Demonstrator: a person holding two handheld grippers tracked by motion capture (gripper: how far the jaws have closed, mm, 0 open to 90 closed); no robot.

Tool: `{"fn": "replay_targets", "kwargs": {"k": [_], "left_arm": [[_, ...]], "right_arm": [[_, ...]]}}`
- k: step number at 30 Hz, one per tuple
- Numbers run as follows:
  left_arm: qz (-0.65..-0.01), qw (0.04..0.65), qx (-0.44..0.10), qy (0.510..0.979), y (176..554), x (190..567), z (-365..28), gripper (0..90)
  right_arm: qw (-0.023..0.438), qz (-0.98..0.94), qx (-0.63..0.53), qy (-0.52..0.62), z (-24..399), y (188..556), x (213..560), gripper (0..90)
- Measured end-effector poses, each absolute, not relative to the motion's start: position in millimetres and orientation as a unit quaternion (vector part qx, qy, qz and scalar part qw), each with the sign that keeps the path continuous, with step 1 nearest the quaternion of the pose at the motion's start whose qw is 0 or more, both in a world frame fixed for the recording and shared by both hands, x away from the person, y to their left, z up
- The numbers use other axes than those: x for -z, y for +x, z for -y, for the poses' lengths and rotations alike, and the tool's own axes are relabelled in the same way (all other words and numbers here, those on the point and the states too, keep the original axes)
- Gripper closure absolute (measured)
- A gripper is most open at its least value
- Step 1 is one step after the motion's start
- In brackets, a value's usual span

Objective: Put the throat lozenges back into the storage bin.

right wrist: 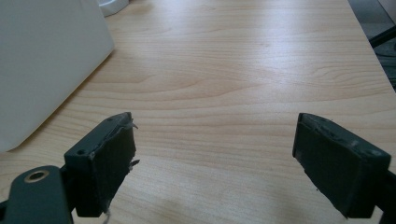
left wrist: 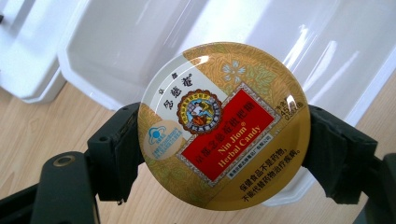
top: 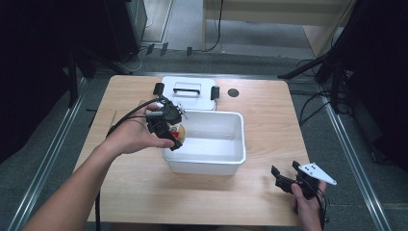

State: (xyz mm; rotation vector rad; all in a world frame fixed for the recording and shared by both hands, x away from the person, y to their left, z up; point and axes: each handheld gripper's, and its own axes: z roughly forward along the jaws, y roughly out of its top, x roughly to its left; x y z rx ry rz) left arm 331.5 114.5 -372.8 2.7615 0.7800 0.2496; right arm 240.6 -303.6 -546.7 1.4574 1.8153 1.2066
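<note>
A pale wooden desk (top: 144,192) carries a white plastic bin (top: 226,166) at its centre, its lid (top: 188,98) lying toward the far edge. The left tool (top: 174,137) clenches a round Nin Jiom herbal candy tin (left wrist: 223,125) by its rim, above the bin's left wall; the smooth rim could slip and drop outside. The right tool (top: 285,174) rests released near the front right corner, well apart, with bare desk around it.
</note>
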Motion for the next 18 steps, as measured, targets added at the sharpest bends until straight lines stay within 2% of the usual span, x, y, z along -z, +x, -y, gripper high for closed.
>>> {"fn": "replay_targets", "kwargs": {"k": [18], "left_arm": [[-0.249,0.135,-0.074,0.956,336,384,-106,21.3]], "right_arm": [[0.256,-0.67,-0.445,0.537,303,241,547,13.4]]}}
